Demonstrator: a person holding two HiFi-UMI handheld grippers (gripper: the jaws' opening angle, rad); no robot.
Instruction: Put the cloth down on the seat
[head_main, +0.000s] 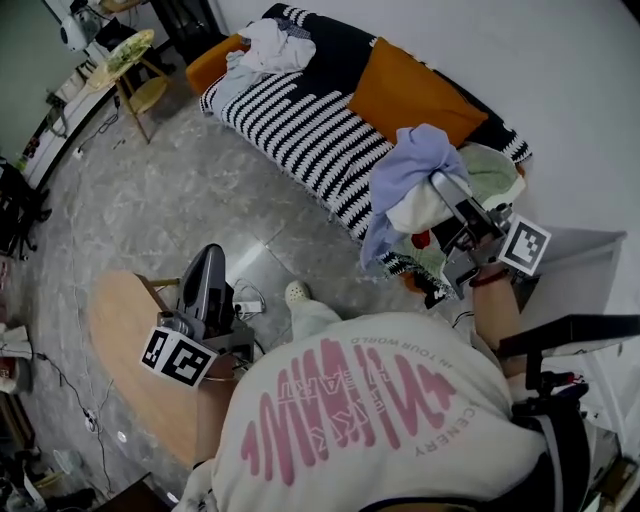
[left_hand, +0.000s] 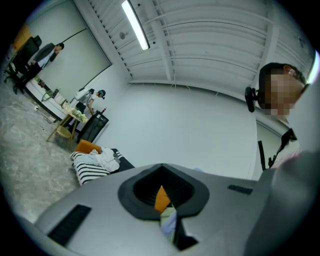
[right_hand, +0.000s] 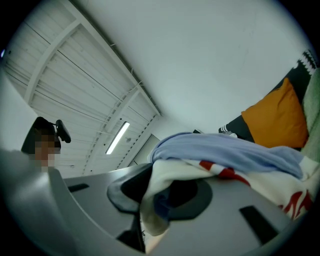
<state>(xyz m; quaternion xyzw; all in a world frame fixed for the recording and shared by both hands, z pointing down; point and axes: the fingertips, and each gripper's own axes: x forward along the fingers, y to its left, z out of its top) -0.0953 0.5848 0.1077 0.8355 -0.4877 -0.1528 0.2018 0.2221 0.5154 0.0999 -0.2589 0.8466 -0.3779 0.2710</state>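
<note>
A bundle of cloth (head_main: 415, 165), pale blue over white with red print, hangs from my right gripper (head_main: 447, 192) above the right end of the striped sofa seat (head_main: 290, 120). In the right gripper view, the right gripper (right_hand: 150, 215) is shut on the cloth (right_hand: 225, 155), which spills over both jaws. My left gripper (head_main: 208, 262) is held low at the left beside a wooden table, pointing up and away from the sofa. Its jaws stand together with nothing held; in the left gripper view, the left gripper (left_hand: 167, 215) shows only a thin slit.
An orange cushion (head_main: 405, 90) leans on the sofa back. A heap of clothes (head_main: 265, 45) lies at the sofa's far end, and a green cloth (head_main: 492, 172) lies at the near end. A round wooden table (head_main: 130, 360) is at my left, with a stool (head_main: 140, 90) beyond it.
</note>
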